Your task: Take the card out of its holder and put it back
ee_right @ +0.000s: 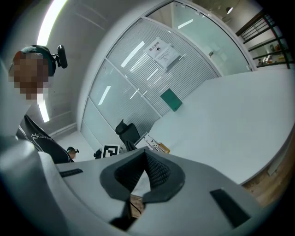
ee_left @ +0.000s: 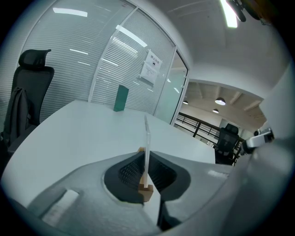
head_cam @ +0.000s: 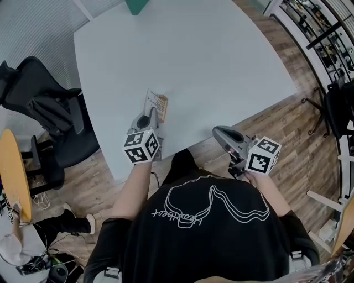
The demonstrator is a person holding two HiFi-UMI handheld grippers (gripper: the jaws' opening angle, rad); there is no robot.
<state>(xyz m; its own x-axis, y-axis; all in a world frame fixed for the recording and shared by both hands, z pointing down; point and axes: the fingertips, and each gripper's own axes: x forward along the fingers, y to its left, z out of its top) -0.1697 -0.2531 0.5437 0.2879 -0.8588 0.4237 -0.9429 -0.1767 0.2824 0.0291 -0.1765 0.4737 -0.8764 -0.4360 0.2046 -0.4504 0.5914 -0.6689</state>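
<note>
A card (head_cam: 155, 103) stands upright in a small wooden holder (head_cam: 162, 108) near the front edge of the white table (head_cam: 210, 66). My left gripper (head_cam: 152, 114) reaches it from the front. In the left gripper view the card (ee_left: 147, 143) shows edge-on between the dark pads (ee_left: 131, 170), which close against both its faces, with the wooden holder (ee_left: 145, 190) at its foot. My right gripper (head_cam: 217, 131) hangs just off the table's front edge, to the right of the card, its jaws together with nothing in them. From the right gripper (ee_right: 145, 156) view, the card (ee_right: 154, 144) stands far off to the left.
A green block (head_cam: 135, 5) stands at the table's far edge. A black office chair (head_cam: 50, 110) sits left of the table. Wooden floor (head_cam: 287, 132) runs along the table's right and front sides, with a railing (head_cam: 326, 38) at the far right.
</note>
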